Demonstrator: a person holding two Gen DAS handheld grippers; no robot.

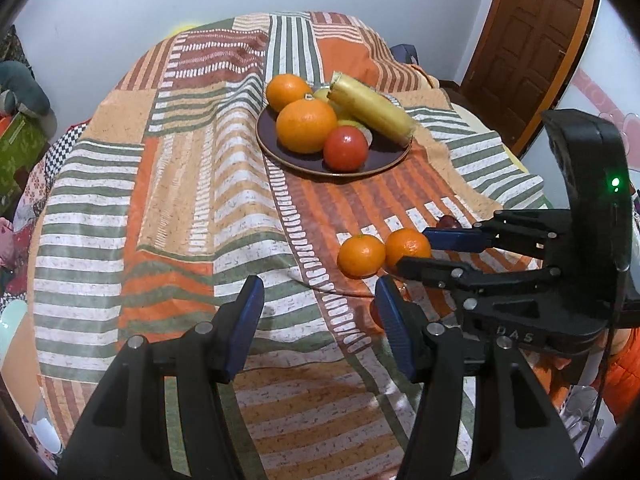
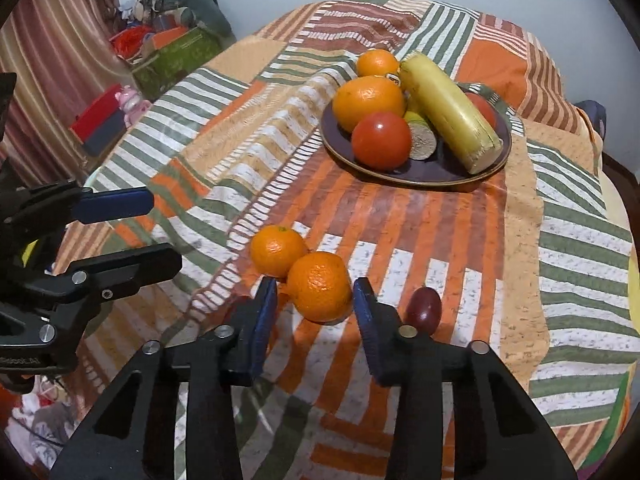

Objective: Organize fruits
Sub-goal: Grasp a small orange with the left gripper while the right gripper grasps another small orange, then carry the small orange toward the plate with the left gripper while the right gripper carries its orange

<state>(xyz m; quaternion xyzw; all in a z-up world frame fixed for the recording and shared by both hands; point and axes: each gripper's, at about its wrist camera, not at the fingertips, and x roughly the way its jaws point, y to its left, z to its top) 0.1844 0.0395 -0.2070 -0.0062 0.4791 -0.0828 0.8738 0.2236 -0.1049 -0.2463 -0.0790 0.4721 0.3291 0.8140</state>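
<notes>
Two tangerines lie near the front of the cloth-covered table. My right gripper (image 2: 315, 300) has its blue pads against both sides of the nearer tangerine (image 2: 320, 286), low over the cloth; in the left wrist view this gripper (image 1: 412, 249) clamps the same tangerine (image 1: 404, 246). The second tangerine (image 2: 278, 250) (image 1: 361, 256) touches it on the left. A small dark red fruit (image 2: 423, 310) lies just right of the right finger. My left gripper (image 1: 320, 304) (image 2: 166, 230) hangs open and empty, left of the tangerines. Farther back, a dark plate (image 2: 416, 184) (image 1: 336, 170) holds oranges (image 1: 306, 124), a red fruit (image 1: 346, 148) and a long yellow fruit (image 1: 372, 110).
A striped patchwork cloth (image 2: 460, 240) covers the round table and droops over its edges. A green box (image 2: 176, 56) and piled clutter stand beyond the table's left side. A brown wooden door (image 1: 532, 40) is at the back right, with a pale wall behind the table.
</notes>
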